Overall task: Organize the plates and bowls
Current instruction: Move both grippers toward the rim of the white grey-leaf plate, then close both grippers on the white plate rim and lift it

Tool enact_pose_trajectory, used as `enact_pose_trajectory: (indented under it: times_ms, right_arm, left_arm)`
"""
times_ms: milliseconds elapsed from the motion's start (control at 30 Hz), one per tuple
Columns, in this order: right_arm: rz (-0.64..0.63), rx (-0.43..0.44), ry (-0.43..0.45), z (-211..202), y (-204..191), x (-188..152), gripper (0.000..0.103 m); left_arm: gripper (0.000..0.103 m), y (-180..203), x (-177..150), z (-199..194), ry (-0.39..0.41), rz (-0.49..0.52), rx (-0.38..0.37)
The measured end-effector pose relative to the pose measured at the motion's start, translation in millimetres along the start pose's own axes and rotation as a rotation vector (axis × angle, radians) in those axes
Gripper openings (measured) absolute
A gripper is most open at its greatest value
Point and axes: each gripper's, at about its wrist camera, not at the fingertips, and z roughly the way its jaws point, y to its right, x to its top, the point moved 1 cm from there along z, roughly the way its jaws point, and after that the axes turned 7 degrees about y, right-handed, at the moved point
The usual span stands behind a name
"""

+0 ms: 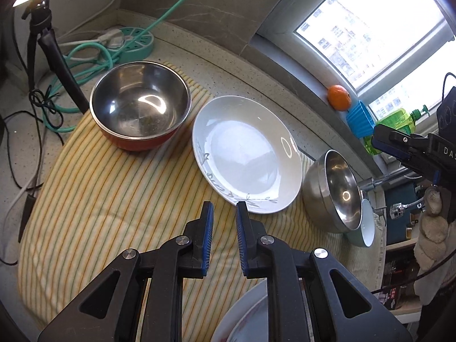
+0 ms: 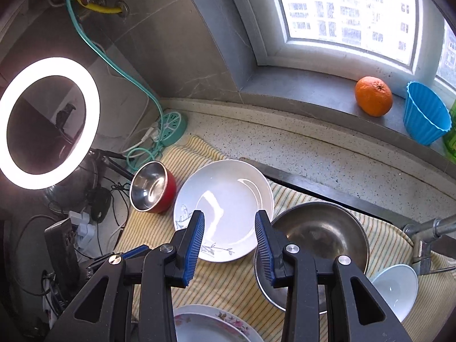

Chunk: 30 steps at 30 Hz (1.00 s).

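Lying on a yellow striped towel (image 1: 94, 188) are the dishes: a red-sided steel bowl (image 1: 140, 105) at the left, a white plate with a grey leaf pattern (image 1: 245, 155) beside it, and a plain steel bowl (image 1: 332, 191) to the right, tipped up on its side in the left wrist view. A pale bowl (image 2: 394, 290) leans just behind the steel one, partly hidden by it and by the right gripper's arm. A flower-rimmed plate (image 2: 208, 325) is cut off at the bottom edge of both views, so its full shape cannot be made out.

The left gripper (image 1: 224, 213) hovers over bare towel near the white plate's edge, its blue pads drawn to a narrow gap with nothing between them. The right gripper (image 2: 229, 222) stands moderately apart above the white plate, holding nothing; its right finger overlaps the steel bowl's rim in the picture, and whether it touches cannot be told. In the left view a gloved hand (image 1: 433, 225) shows at the right edge, mostly cropped.

On the windowsill sit an orange (image 2: 374, 95) and a blue fluted cup (image 2: 426, 114); a green bottle (image 1: 396, 128) beside them is largely cut off.
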Motion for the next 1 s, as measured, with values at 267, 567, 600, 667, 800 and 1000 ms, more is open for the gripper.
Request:
enact_pose_trajectory:
  times_ms: [267,567,600,667,800,1000]
  right_arm:
    - [-0.011,-0.039,-0.131,72.8,15.8,14.4,0.033]
    - [-0.018,-0.067,-0.196,114.9,27.6,21.5,0.028]
    - [-0.02,-0.069,-0.201,117.2,28.0,21.6,0.028]
    - [-0.023,-0.071,-0.211,122.9,28.4,23.5,0.028]
    - [-0.019,-0.075,-0.219,130.6,30.1,27.0,0.028]
    - [-0.006,-0.085,-0.236,141.1,34.1,27.4,0.027]
  left_arm:
    - [0.014,-5.3,7.0,27.1,-0.044,-0.029,0.0]
    - [0.014,-13.8,15.6,42.5,-0.048,-0.088,-0.004]
    - [0.014,-15.4,16.6,43.7,-0.049,-0.094,-0.004]
    - [0.014,-16.7,19.0,46.6,-0.052,-0.1,-0.003]
    - [0.014,-14.3,22.8,52.4,-0.051,-0.095,0.001]
    - [0.014,-15.2,24.6,62.9,-0.063,-0.099,0.002]
